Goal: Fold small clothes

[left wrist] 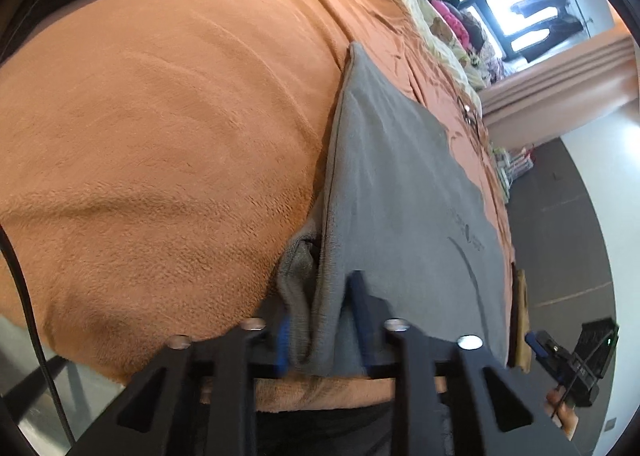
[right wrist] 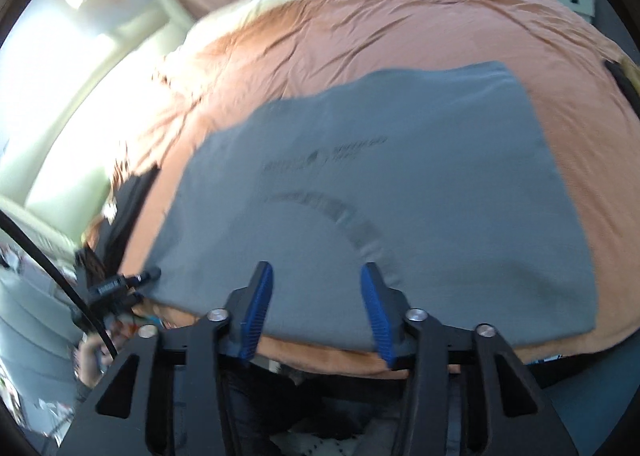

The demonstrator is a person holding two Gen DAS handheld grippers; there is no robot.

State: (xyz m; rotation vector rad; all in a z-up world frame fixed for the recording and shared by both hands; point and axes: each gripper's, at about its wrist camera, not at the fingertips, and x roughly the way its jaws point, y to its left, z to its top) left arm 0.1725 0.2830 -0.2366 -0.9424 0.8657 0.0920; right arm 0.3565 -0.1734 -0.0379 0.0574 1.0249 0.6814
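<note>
Gripping: left gripper [left wrist: 320,296] pinches a bunched edge of the grey garment [left wrist: 400,183].
Right gripper [right wrist: 316,296]: jaws apart, holding nothing, garment beneath.
Garment position: flat ahead of both grippers on the orange blanket [left wrist: 160,115].
</note>
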